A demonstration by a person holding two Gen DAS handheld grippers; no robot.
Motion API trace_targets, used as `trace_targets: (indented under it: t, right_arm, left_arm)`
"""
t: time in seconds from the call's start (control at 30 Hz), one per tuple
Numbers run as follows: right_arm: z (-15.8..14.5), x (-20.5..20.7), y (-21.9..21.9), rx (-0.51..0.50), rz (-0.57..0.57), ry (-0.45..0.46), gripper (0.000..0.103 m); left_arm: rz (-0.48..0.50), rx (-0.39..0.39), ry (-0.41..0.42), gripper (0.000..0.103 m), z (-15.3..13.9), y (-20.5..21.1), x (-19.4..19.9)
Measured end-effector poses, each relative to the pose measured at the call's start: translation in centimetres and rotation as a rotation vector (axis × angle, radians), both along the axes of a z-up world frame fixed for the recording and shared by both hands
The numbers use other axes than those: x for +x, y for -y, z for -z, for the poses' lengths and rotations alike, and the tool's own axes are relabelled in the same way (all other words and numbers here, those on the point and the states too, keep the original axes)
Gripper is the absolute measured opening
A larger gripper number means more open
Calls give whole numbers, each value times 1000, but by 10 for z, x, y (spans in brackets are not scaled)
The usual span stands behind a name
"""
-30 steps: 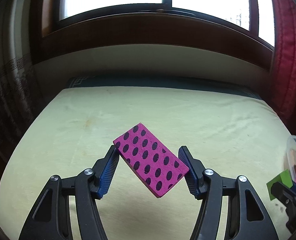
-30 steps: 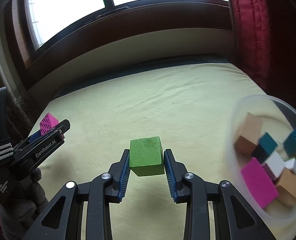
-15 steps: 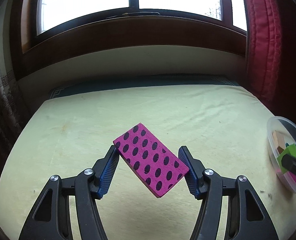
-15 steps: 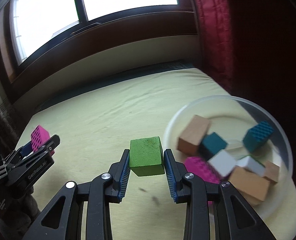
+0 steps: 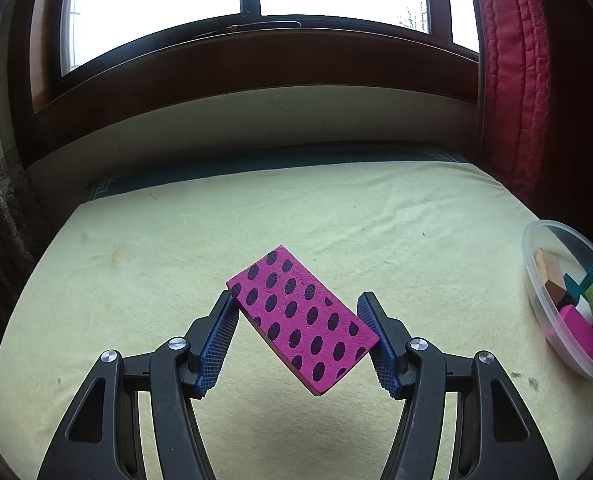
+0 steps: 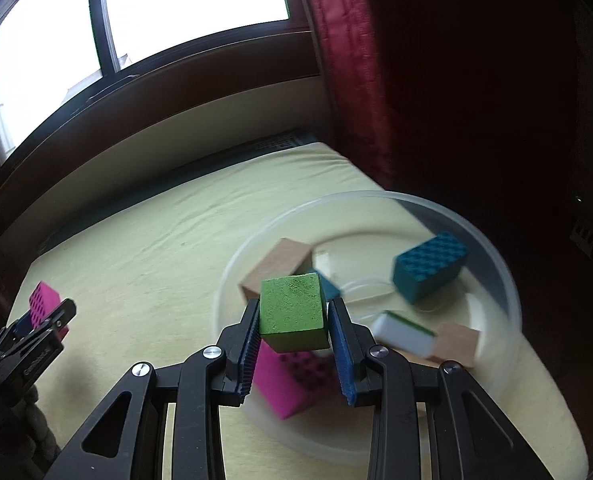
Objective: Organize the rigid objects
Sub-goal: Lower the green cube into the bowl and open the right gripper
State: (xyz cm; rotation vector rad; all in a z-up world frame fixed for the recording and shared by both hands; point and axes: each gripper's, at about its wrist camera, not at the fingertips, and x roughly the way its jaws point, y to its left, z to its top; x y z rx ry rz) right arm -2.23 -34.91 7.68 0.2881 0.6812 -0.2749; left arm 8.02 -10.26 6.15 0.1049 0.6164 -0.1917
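My left gripper [image 5: 302, 334] is shut on a magenta block with black dots [image 5: 302, 314], held tilted above the yellow-green cloth. My right gripper [image 6: 294, 328] is shut on a green cube [image 6: 292, 312] and holds it over the near left part of a clear plastic bowl [image 6: 508, 276]. The bowl holds several blocks: a teal one [image 6: 430, 266], a tan one [image 6: 278, 266], a white one [image 6: 404, 334] and a magenta one [image 6: 284, 384]. The bowl also shows at the far right of the left wrist view [image 5: 536, 304]. The left gripper with its magenta block shows at the left of the right wrist view [image 6: 46, 316].
The yellow-green cloth [image 5: 256, 220] covers a padded surface below a dark wooden window sill [image 5: 256, 64]. A red curtain [image 5: 512, 80] hangs at the right, close behind the bowl. The cloth's right edge [image 6: 552, 384] runs just past the bowl.
My right gripper has carried the green cube to the right, from over the cloth to above the bowl. My left gripper has turned right, bringing the bowl further into its view.
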Motion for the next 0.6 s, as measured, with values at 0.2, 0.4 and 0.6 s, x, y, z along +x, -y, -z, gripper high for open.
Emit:
trace_targets:
  t: [0.2, 0.4, 0.6]
  right_arm:
    - [2, -13, 28, 7, 63, 2, 35]
    - [2, -23, 50, 19, 110, 9, 35]
    - [2, -26, 60, 31, 109, 18, 35]
  left_arm:
    - [22, 9, -2, 62, 1, 8, -5]
    - [29, 20, -8, 62, 3, 13, -5]
    - [33, 18, -26, 62, 3, 14, -5]
